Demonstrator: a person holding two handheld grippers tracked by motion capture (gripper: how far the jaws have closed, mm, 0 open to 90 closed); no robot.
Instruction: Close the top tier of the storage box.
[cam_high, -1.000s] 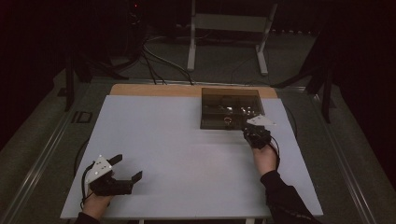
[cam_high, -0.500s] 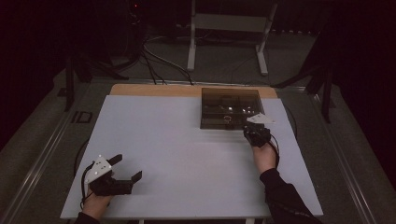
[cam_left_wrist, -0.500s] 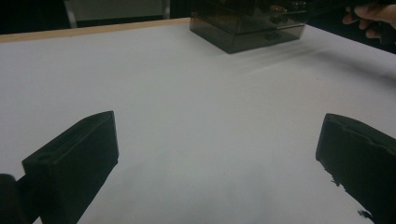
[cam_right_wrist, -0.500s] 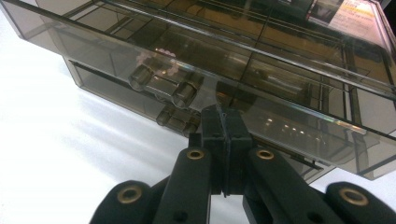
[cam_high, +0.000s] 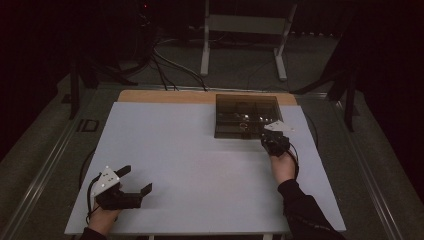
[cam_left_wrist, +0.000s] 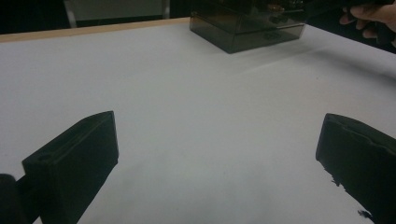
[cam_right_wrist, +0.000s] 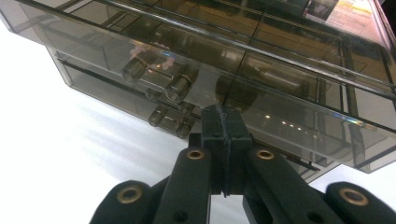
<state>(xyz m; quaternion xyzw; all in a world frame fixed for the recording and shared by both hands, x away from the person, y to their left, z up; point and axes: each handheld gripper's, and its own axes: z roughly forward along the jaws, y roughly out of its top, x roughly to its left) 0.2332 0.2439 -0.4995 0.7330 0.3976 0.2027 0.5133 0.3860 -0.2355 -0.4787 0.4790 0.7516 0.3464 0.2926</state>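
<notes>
A smoky see-through drawer box (cam_high: 247, 116) stands at the far right of the white table (cam_high: 200, 150). My right gripper (cam_high: 266, 139) is at the box's front right corner, and its jaws are shut with nothing between them. In the right gripper view the closed tips (cam_right_wrist: 223, 116) sit right at the box front (cam_right_wrist: 261, 60), just right of a round drawer knob (cam_right_wrist: 180, 86); I cannot tell whether they touch it. My left gripper (cam_high: 135, 180) rests at the near left of the table, open and empty, with its jaws wide apart over bare tabletop (cam_left_wrist: 217, 149).
A wooden strip (cam_high: 165, 96) runs along the table's far edge. Cables (cam_high: 165, 65) and a metal stand (cam_high: 240, 30) are on the floor beyond it. In the left gripper view the box (cam_left_wrist: 247, 30) and the person's right hand (cam_left_wrist: 369, 11) lie far off.
</notes>
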